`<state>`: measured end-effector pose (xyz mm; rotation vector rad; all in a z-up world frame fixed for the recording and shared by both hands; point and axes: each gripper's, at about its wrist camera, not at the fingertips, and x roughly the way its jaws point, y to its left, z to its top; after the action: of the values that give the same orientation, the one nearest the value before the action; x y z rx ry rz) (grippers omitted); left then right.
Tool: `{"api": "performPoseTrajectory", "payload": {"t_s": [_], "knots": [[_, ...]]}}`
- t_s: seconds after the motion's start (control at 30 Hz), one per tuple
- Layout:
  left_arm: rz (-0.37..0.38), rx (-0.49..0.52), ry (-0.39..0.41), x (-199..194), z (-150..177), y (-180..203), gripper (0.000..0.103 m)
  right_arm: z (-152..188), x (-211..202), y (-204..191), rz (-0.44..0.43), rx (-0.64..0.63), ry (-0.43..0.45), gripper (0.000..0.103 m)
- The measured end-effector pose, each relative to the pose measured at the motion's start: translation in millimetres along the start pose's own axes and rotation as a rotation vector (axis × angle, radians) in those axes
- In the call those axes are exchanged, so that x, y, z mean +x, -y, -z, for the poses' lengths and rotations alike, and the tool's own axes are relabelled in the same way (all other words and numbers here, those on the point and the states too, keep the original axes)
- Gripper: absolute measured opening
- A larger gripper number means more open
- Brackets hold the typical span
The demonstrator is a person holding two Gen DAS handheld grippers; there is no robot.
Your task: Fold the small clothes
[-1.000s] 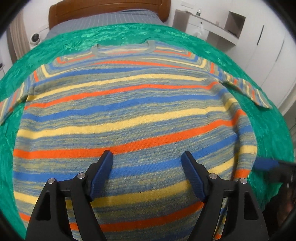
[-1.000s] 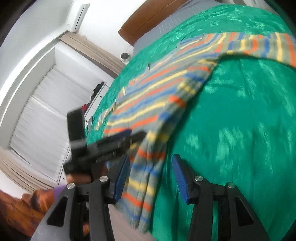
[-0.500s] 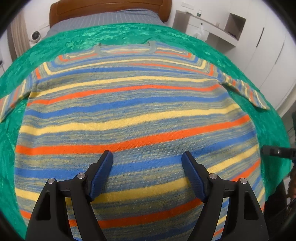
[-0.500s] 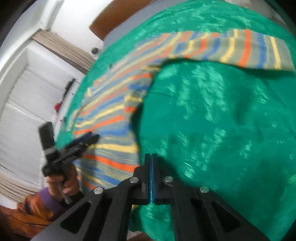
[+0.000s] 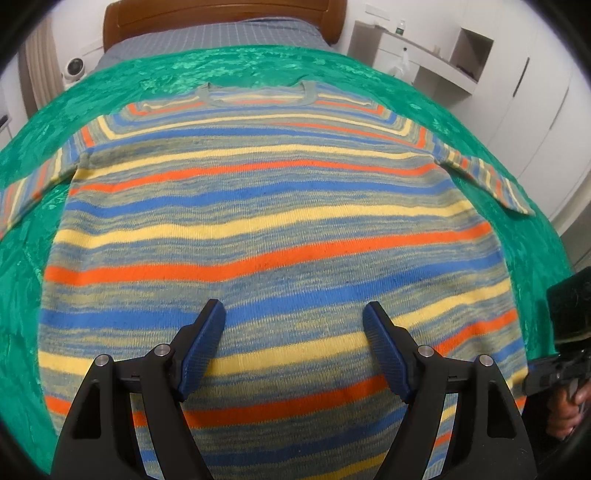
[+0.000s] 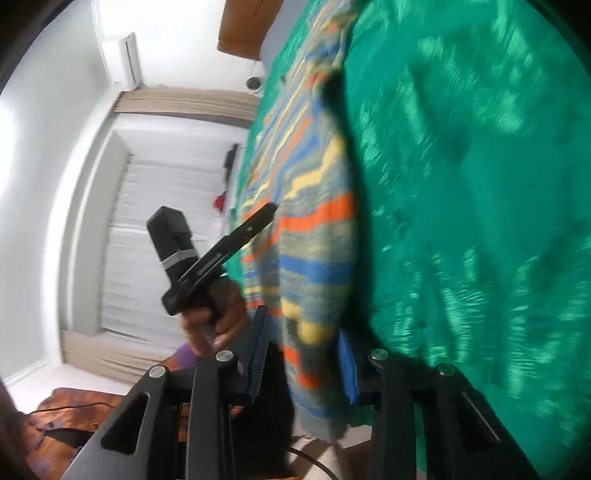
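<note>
Left wrist view: striped sweater (image 5: 273,229) lying flat across the green-covered bed (image 5: 33,280), hem toward the near edge; left claw (image 5: 294,345) hovering wide open above the hem, holding nothing.

Right wrist view: right claw (image 6: 303,363) just reopening, straddling the sweater's corner at the bed's near edge, grip unclear.

This is a home bedroom. A bed with a brown wooden headboard (image 5: 221,14) and grey checked bedding (image 5: 221,37) is lying under a shiny green cover (image 5: 258,62). White built-in wardrobe doors (image 5: 532,110) and a white wall shelf (image 5: 417,48) are standing beyond the bed's far right corner, and beige curtains (image 6: 184,99) are hanging beside a white wall-mounted air conditioner (image 6: 122,59).
</note>
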<state>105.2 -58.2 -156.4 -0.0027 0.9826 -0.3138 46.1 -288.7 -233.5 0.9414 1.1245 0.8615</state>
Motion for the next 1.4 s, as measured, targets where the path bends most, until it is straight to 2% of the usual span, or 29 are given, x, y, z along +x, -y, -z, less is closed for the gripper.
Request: {"api": "performPoseTrajectory", "payload": {"t_s": [0.1, 0.2, 0.37, 0.47, 0.63, 0.77, 0.9, 0.97, 1.0, 1.03, 1.07, 1.1, 1.17, 1.23, 1.3, 1.4], "knots": [[0.004, 0.001, -0.006, -2.4, 1.9, -2.6, 0.079, -4.7, -0.7, -2.1, -0.091, -0.002, 0.021, 0.036], [0.011, -0.003, -0.002, -3.3, 4.1, -5.6, 0.079, -10.5, -7.1, -1.7, -0.084, 0.004, 0.031, 0.036], [0.011, -0.007, 0.004, -3.9, 5.6, -6.3, 0.079, -5.9, -6.9, -13.6, -0.169, -0.010, -0.070, 0.036], [0.016, -0.005, 0.009, -3.4, 7.1, -7.4, 0.079, -2.7, -26.4, -25.3, -0.165, -0.049, -0.047, 0.035], [0.003, -0.002, 0.015, -2.0, 7.6, -4.3, 0.082, -5.6, -43.6, -20.6, -0.008, -0.054, -0.004, 0.013], [-0.005, 0.009, 0.016, -1.7, 8.1, -2.8, 0.082, -4.8, -51.7, -17.9, 0.088, -0.065, 0.025, 0.008], [-0.008, 0.014, 0.013, -1.2, 7.5, -2.8, 0.083, -2.4, -57.3, -22.5, 0.243, -0.120, 0.025, 0.004], [-0.025, 0.032, 0.014, -1.3, 9.0, -0.4, 0.083, 1.3, -57.8, -30.1, 0.404, -0.142, 0.017, 0.004], [-0.038, 0.042, 0.016, -1.4, 10.3, 1.2, 0.083, 3.3, -56.4, -33.0, 0.493, -0.157, 0.009, 0.000], [-0.047, 0.048, 0.018, -1.9, 12.0, 2.1, 0.083, 6.9, -49.6, -36.8, 0.626, -0.180, -0.006, 0.000], [-0.058, 0.057, 0.017, -2.5, 13.3, 3.6, 0.084, 9.9, -44.3, -37.6, 0.718, -0.196, -0.022, 0.000], [-0.074, 0.071, 0.011, -4.8, 14.8, 5.9, 0.084, 13.7, -40.4, -38.4, 0.762, -0.205, -0.028, 0.000], [-0.095, 0.085, -0.005, -14.3, 16.8, 7.3, 0.084, 18.9, -41.6, -46.9, 0.784, -0.196, 0.003, 0.001], [-0.104, 0.089, 0.002, -30.3, 21.5, 4.3, 0.084, 24.2, -46.0, -74.5, 0.831, -0.260, 0.072, 0.008], [-0.111, 0.091, 0.019, -43.8, 27.7, -0.5, 0.088, 26.6, -45.8, -103.8, 0.819, -0.351, 0.124, 0.024], [-0.160, 0.102, 0.007, -47.1, 38.0, -8.6, 0.090, 21.8, -19.4, -135.2, 0.774, -0.454, 0.130, 0.027]]}}
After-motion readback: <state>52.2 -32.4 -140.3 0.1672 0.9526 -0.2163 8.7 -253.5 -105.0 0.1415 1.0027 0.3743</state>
